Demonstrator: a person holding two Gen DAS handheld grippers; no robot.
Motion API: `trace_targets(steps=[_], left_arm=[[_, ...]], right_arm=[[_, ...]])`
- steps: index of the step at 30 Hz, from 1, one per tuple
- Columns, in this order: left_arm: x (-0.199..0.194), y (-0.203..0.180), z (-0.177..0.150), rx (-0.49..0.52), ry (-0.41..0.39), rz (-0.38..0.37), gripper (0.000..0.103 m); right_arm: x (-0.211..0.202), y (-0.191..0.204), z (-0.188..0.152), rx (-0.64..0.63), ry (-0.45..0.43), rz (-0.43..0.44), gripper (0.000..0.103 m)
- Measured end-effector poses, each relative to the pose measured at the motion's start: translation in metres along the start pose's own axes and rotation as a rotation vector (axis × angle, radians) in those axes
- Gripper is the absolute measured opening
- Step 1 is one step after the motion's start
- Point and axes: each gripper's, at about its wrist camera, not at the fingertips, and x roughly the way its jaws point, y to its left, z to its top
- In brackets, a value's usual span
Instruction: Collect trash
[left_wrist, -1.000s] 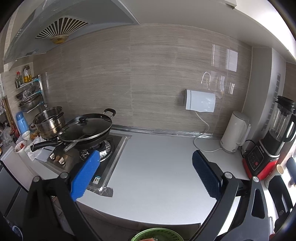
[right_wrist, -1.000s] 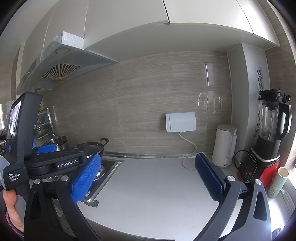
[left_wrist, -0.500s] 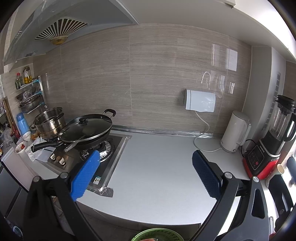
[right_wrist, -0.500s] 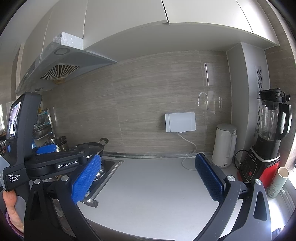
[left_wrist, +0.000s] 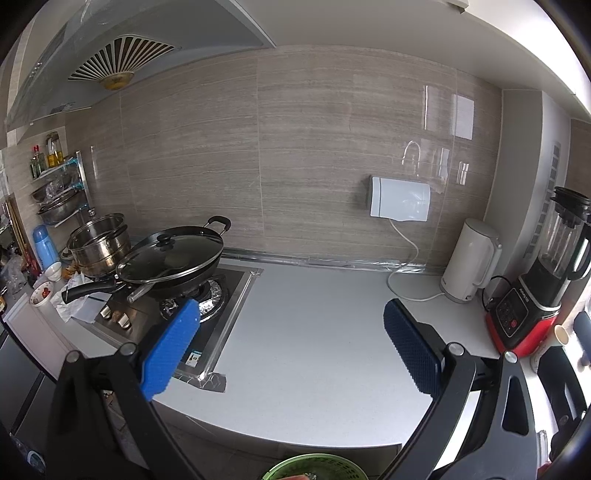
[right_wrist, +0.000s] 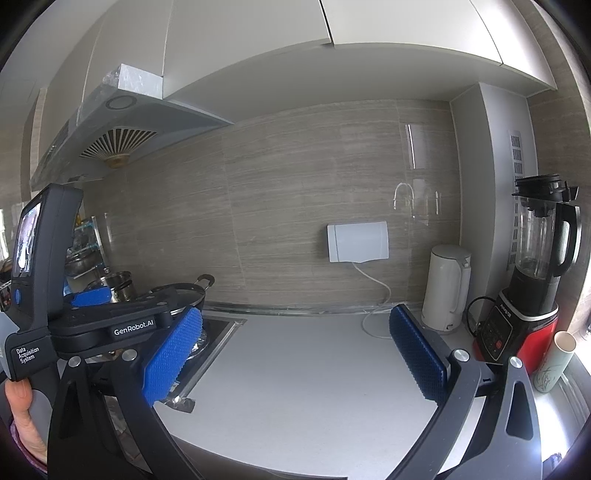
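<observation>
Both wide-open: left gripper (right_wrist: 136, 306), printed "GenRobot.AI" and "Data Acquisition System"; right gripper (right_wrist: 295, 363).

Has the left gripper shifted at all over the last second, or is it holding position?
No. The left gripper holds position, open: its blue pads frame the same stretch of countertop, and the wok and kettle sit at matching spots in the left wrist view.

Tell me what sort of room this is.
A home kitchen, most likely: a lidded wok sits on a gas hob under a range hood, and a white kettle and a red-based blender stand on the countertop.
</observation>
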Motion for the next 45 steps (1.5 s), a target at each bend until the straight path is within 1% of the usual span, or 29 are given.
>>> trace_targets(steps=[38, 45], left_arm=[[0.0021, -0.0013, -0.0011, 0.004, 0.009, 0.002, 0.095], [0.0038, -0.0038, -0.0017, 0.017, 0.012, 0.005, 0.095]], right_arm=[[0.0039, 0.0001, 0.0005, 0.003, 0.008, -0.006, 0.101], [0.0070, 0.0000, 0.0004, 0.011, 0.014, -0.011, 0.101]])
